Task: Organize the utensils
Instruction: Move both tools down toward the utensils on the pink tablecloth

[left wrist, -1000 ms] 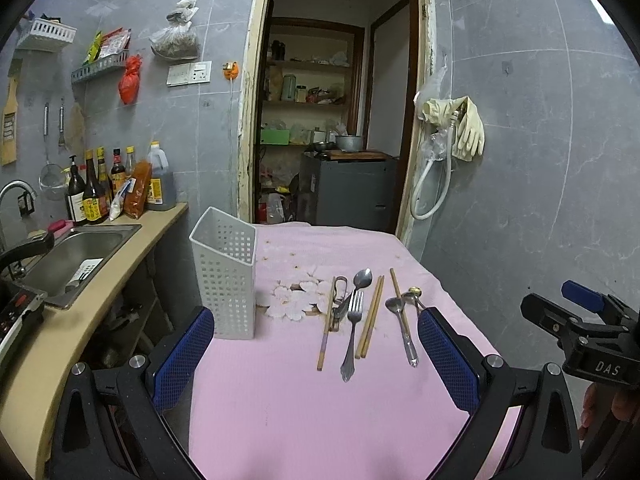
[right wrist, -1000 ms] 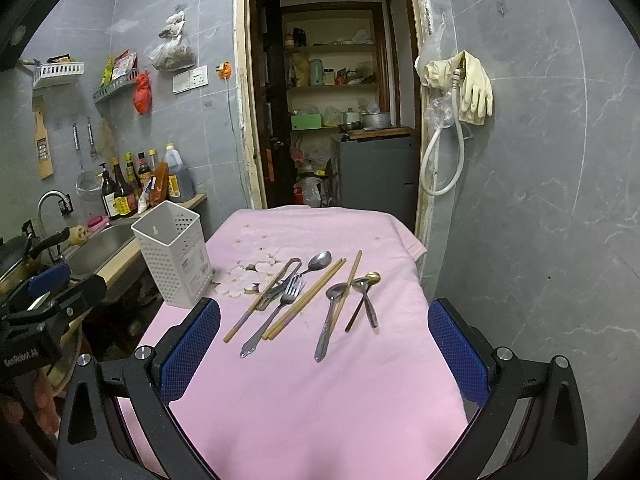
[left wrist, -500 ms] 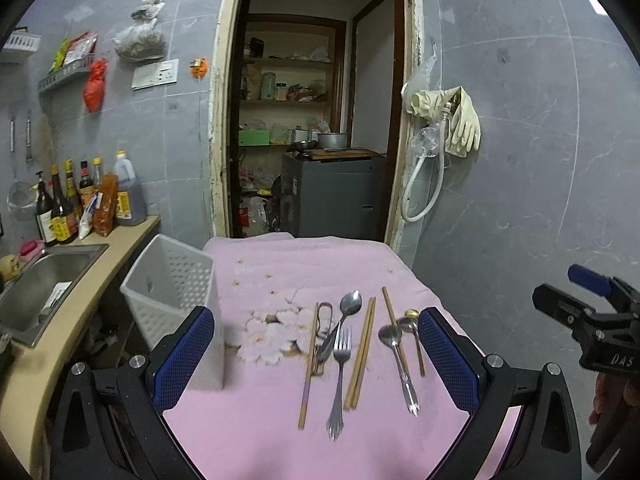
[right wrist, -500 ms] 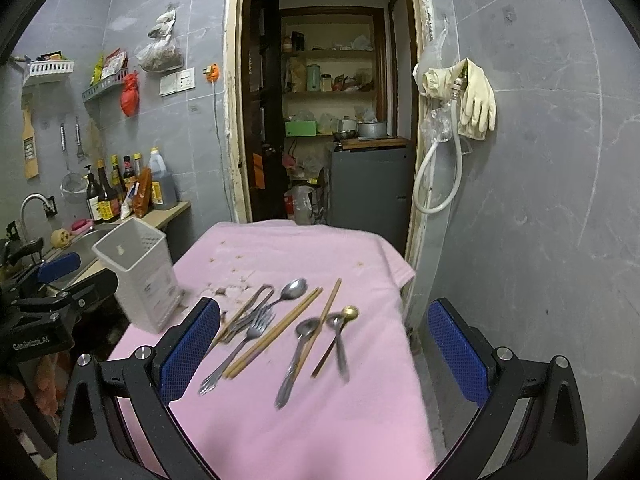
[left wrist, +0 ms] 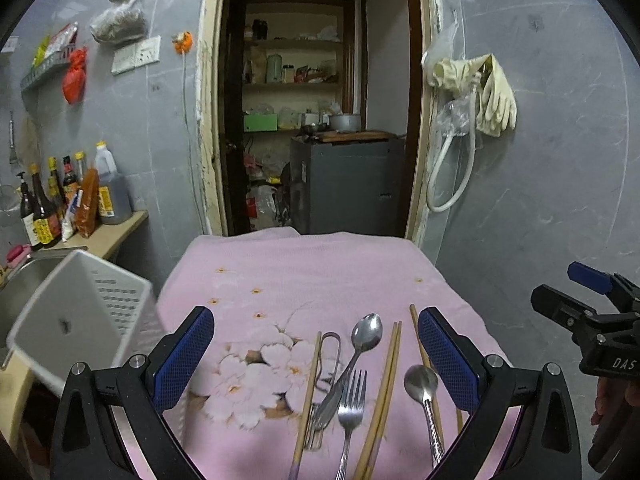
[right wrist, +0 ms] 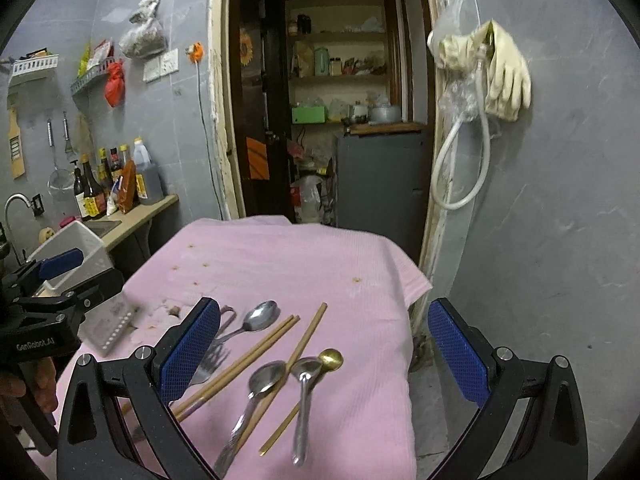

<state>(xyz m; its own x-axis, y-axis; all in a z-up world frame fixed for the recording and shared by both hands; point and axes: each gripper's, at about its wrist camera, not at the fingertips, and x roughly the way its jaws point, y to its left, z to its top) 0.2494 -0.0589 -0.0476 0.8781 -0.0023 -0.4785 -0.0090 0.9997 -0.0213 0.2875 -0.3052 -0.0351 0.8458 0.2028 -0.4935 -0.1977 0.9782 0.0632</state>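
Reading from my left: the white perforated utensil holder (left wrist: 80,320) stands off the left gripper's (left wrist: 316,356) left finger, at the edge of the pink cloth (left wrist: 304,276); I hold that gripper wide open and empty. Directly ahead between its fingers lie a single chopstick (left wrist: 308,392), a fork (left wrist: 350,404), a spoon (left wrist: 360,344) and a chopstick pair (left wrist: 384,384), long axes running away from me, handles nearest. Further right, the right gripper (right wrist: 324,352), likewise open and empty, brackets two steel spoons (right wrist: 264,380) and a small gold-bowled spoon (right wrist: 330,360). I judge each gripper nearest its own cluster; the crossed, touching pieces are the chief obstruction to a clean pick.
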